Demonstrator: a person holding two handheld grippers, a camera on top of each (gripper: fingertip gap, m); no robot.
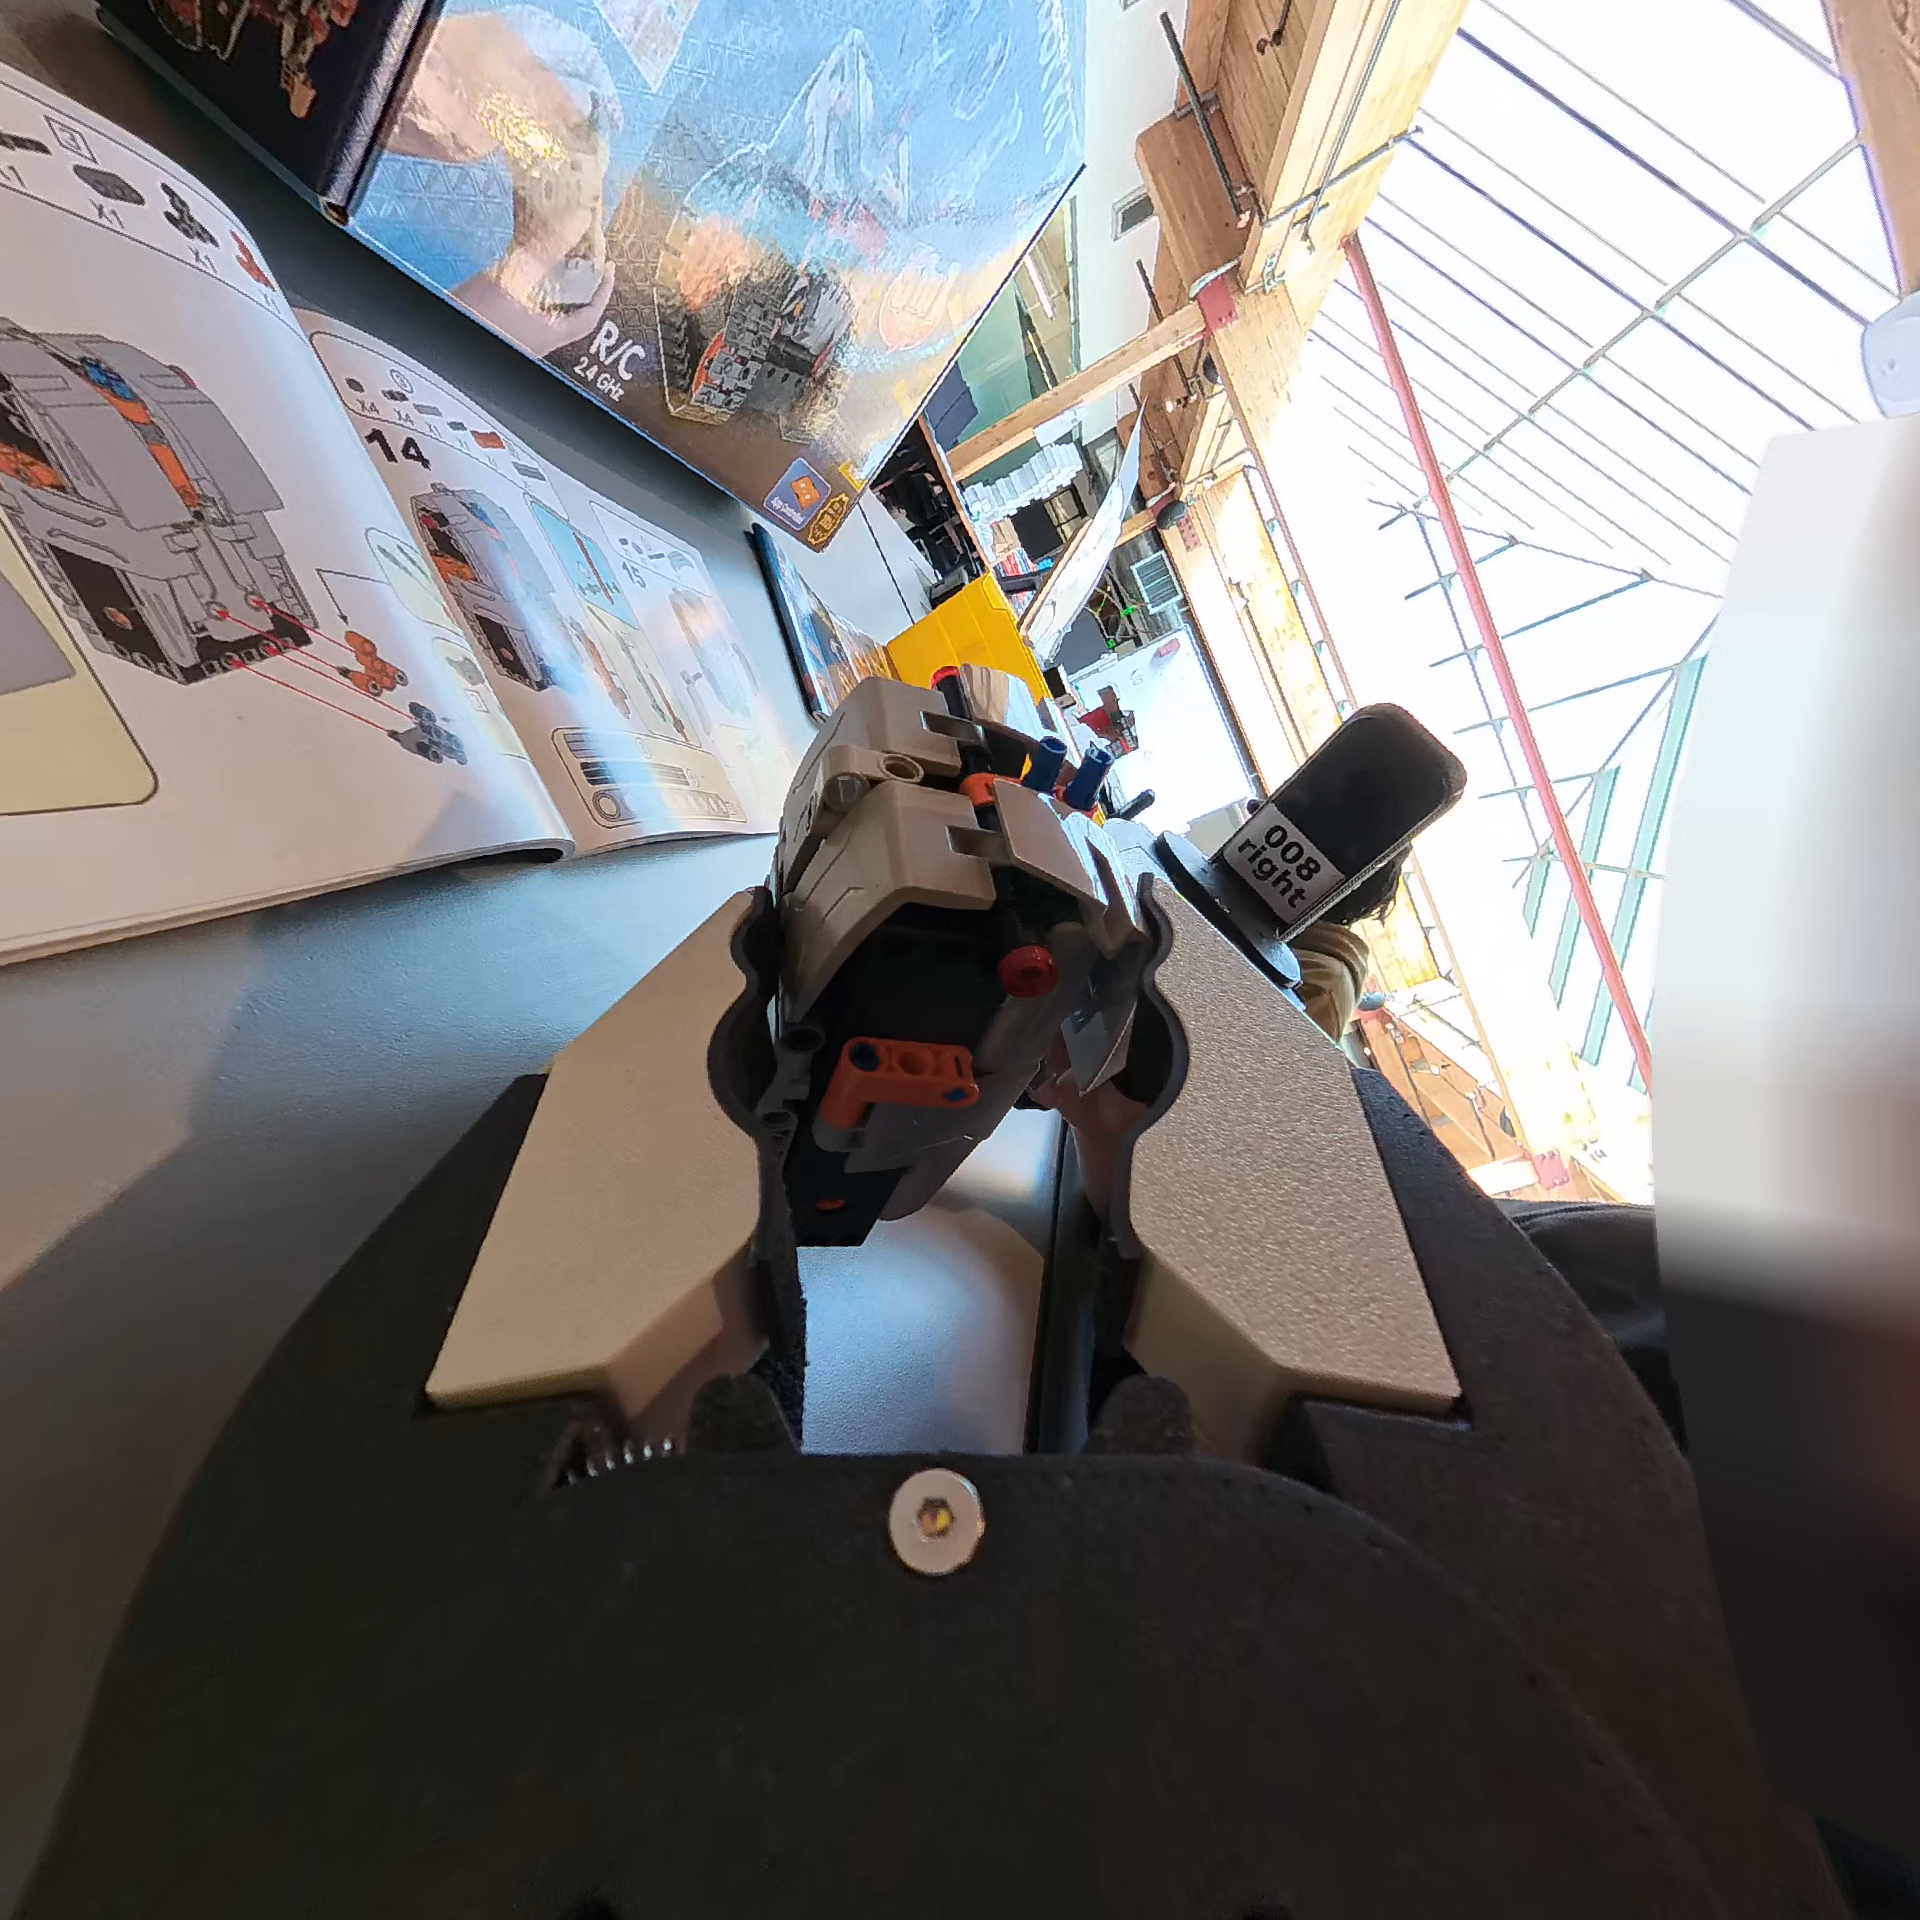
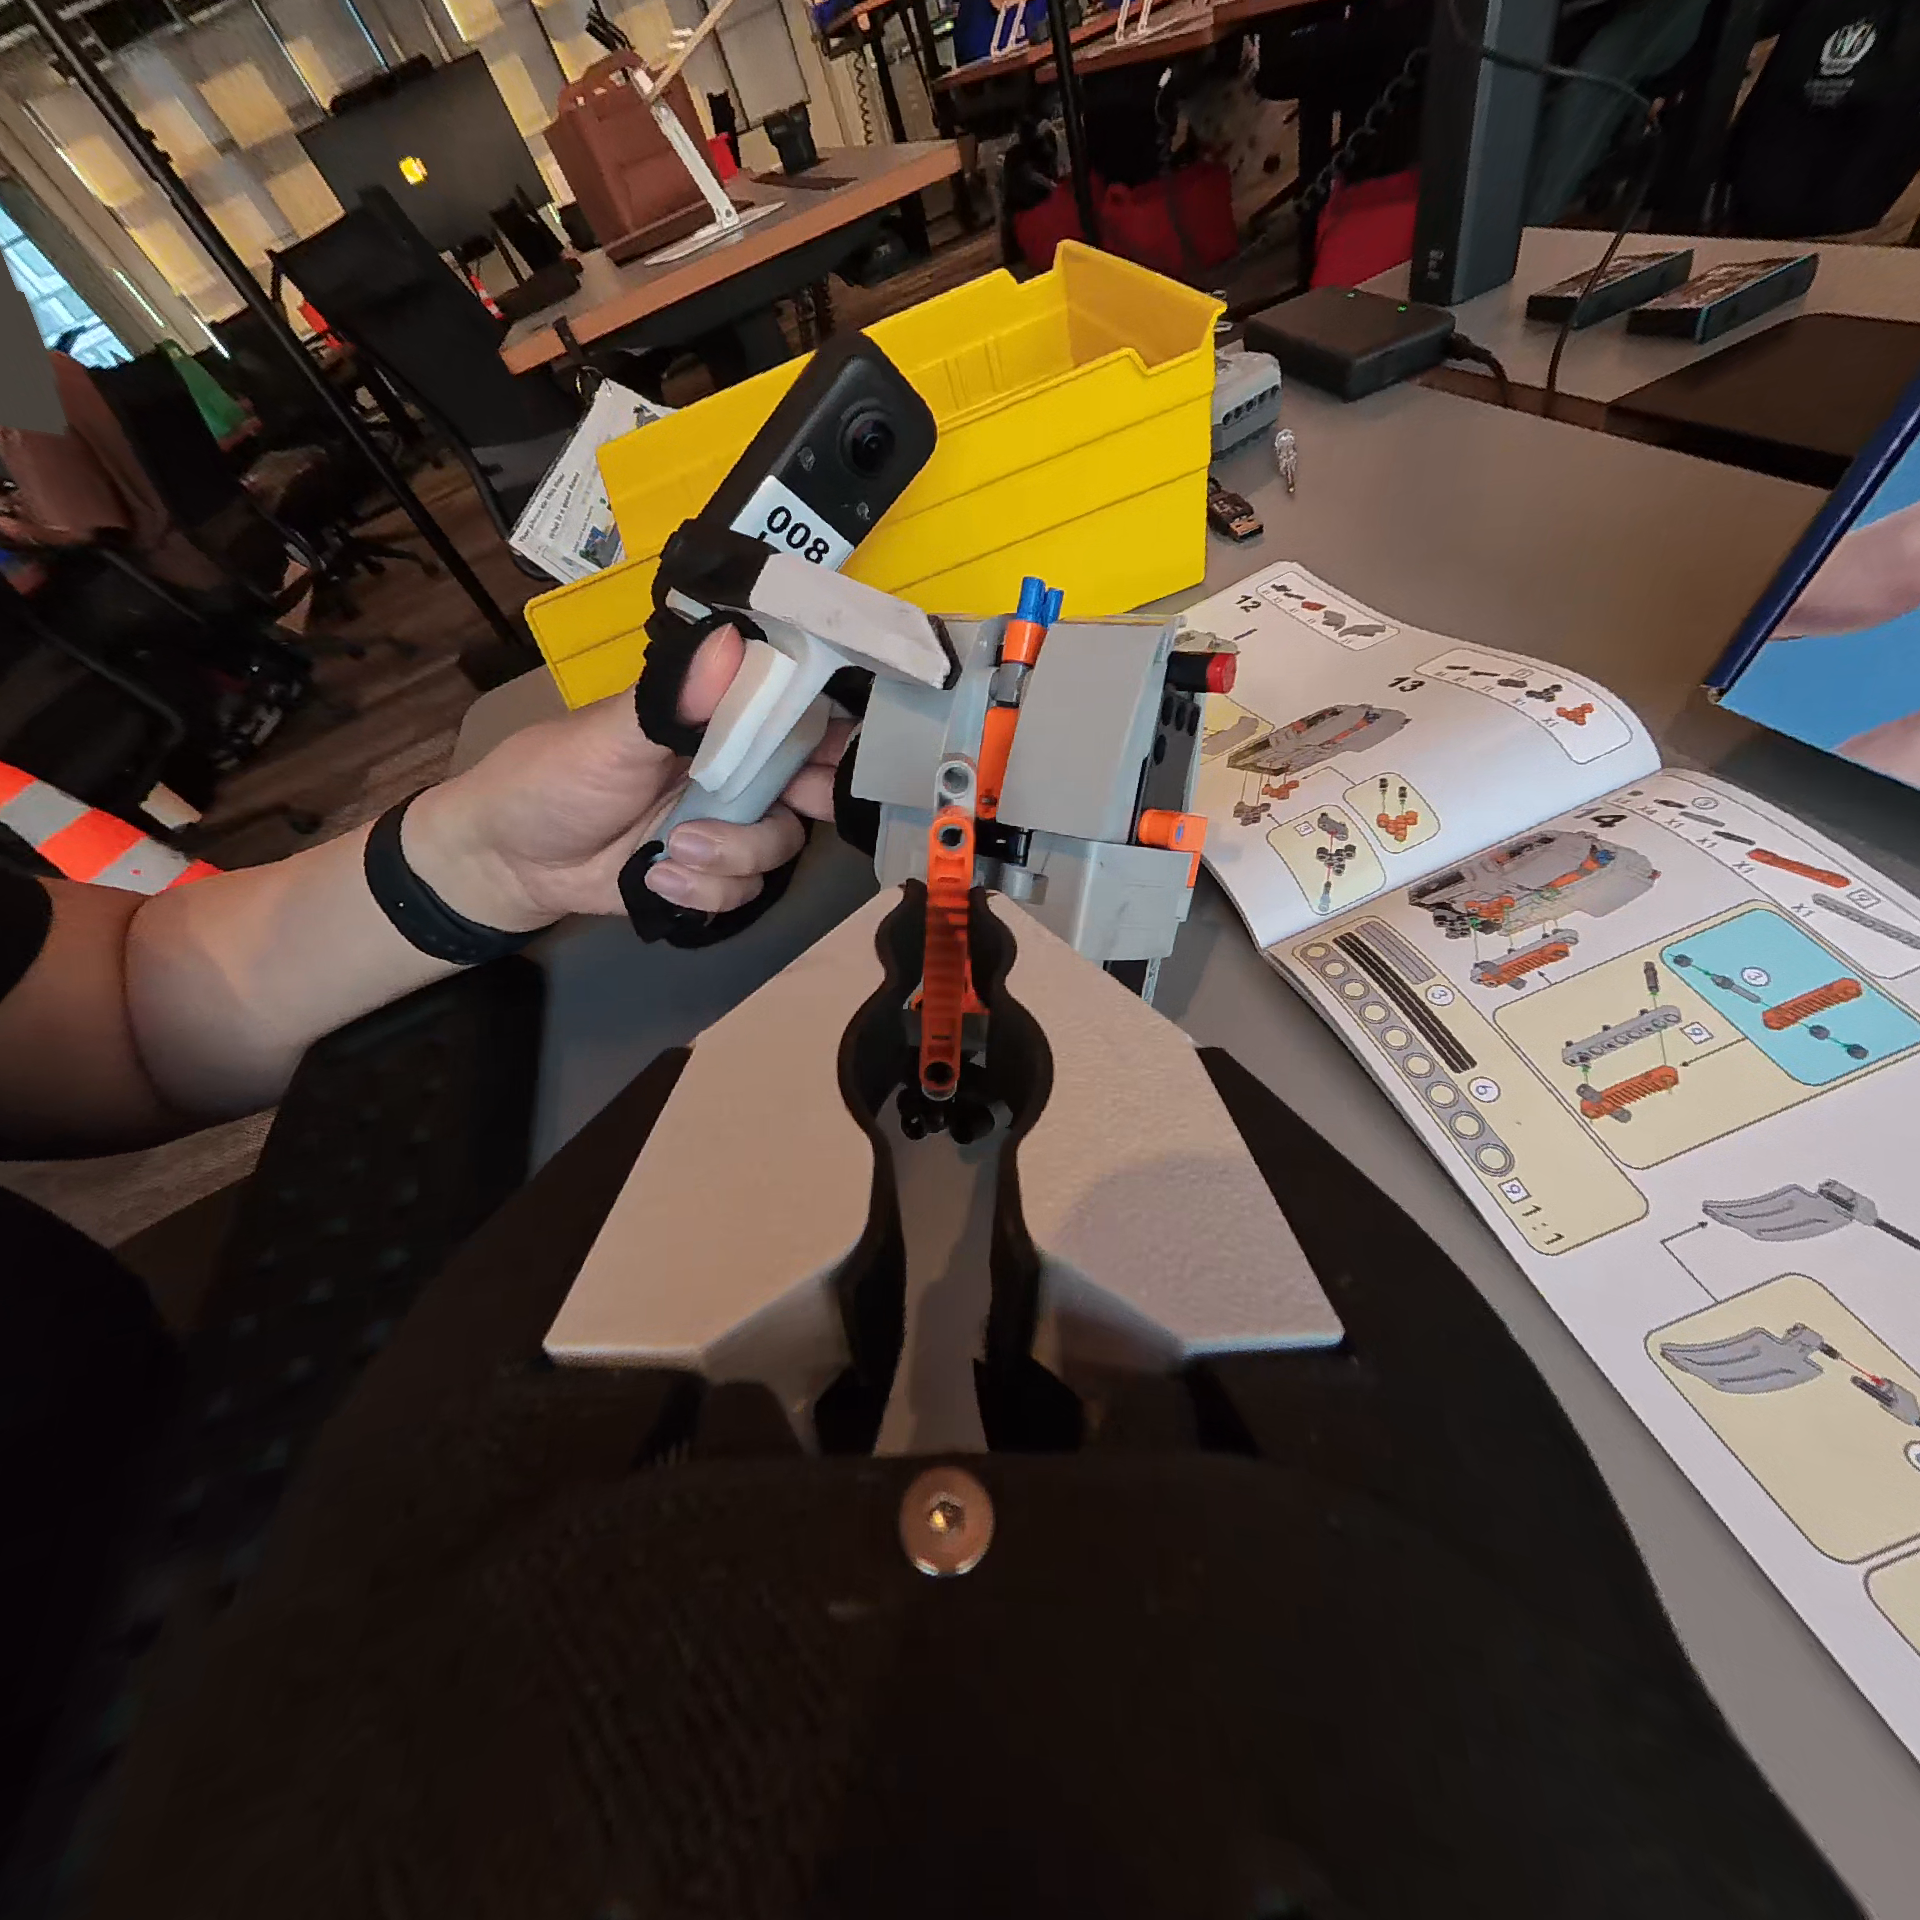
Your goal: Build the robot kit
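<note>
Right tool [image 2: 940, 997] pinches an orange beam [image 2: 945, 977], long axis pointing away toward the grey brick model [image 2: 1049, 779], which the left tool [image 1: 951, 997] clamps above the table [image 2: 1455, 499].

The left gripper [image 1: 951, 997], beige-fingered, is clamped at frame centre. The right gripper [image 2: 943, 935] pinches nearly closed, mid-frame. A bare hand [image 2: 582, 821], centre left, grips a handle.
</note>
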